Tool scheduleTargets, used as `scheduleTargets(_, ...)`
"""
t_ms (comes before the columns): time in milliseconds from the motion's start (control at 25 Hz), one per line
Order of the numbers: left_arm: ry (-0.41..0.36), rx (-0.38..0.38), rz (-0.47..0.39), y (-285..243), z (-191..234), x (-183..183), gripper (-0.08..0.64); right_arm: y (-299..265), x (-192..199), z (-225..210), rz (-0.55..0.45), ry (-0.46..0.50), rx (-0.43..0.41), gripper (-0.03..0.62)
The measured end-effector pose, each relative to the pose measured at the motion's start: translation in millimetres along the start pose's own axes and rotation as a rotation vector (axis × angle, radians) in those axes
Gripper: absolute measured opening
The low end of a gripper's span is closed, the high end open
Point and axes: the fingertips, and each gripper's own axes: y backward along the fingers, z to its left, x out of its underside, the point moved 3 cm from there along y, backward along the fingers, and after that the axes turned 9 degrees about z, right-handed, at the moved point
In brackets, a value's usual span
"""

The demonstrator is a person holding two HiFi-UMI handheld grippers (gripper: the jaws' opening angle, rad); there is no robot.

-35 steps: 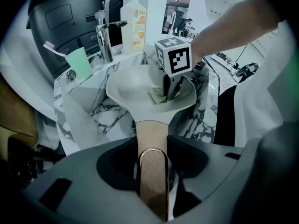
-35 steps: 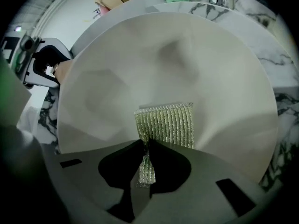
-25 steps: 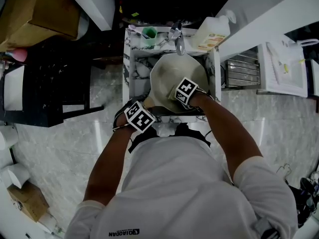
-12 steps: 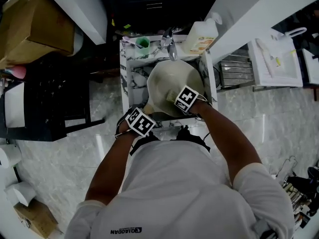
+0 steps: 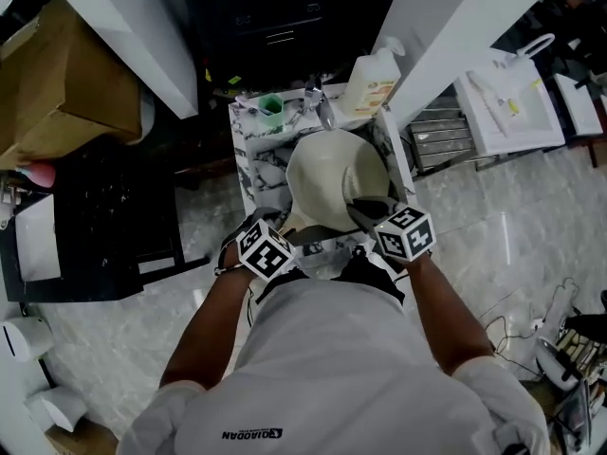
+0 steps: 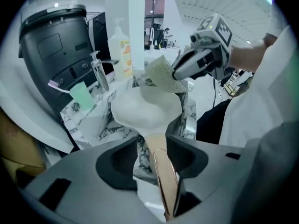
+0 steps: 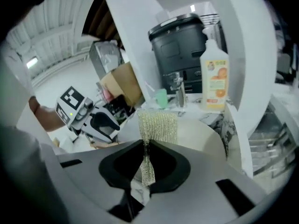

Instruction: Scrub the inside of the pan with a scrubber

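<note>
A white marble worktop (image 5: 245, 140) holds a small sink (image 5: 254, 173), and a big black bin (image 6: 55, 55) stands behind it. A cream pan (image 5: 334, 183) fills most of the sink, under the tap (image 5: 322, 109). The pan's tan handle (image 6: 163, 176) points back to the person. A white soap bottle (image 5: 370, 81) with an orange label stands at the far right corner of the worktop. The left gripper (image 6: 153, 146) is at the near left of the sink, and its jaws are pressed tight on the pan's handle. The right gripper (image 7: 145, 155) is at the near right side of the sink. Its jaws pinch a thin, shiny mesh scrubber (image 7: 158, 127). The top of the scrubber sticks up past the jaws. In the left gripper view, the scrubber is up in the air, just over the near right edge of the pan, and I cannot tell if it touches the pan. A little green cup (image 5: 271, 108) sits on the worktop to the left of the tap, with a pink and white stick in it.
</note>
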Motion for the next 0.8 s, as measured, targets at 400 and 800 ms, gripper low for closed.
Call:
scheduleTargets(400,0.205,0.088,-0.404,86,-17,-42,0.100,57,-10,38,-0.308,-0.165,0.010,0.067)
scheduleTargets(800,0.322,-0.012,-0.541,107,-97,-62,0.014,124,27,61,-0.354,-0.061,-0.066,0.064)
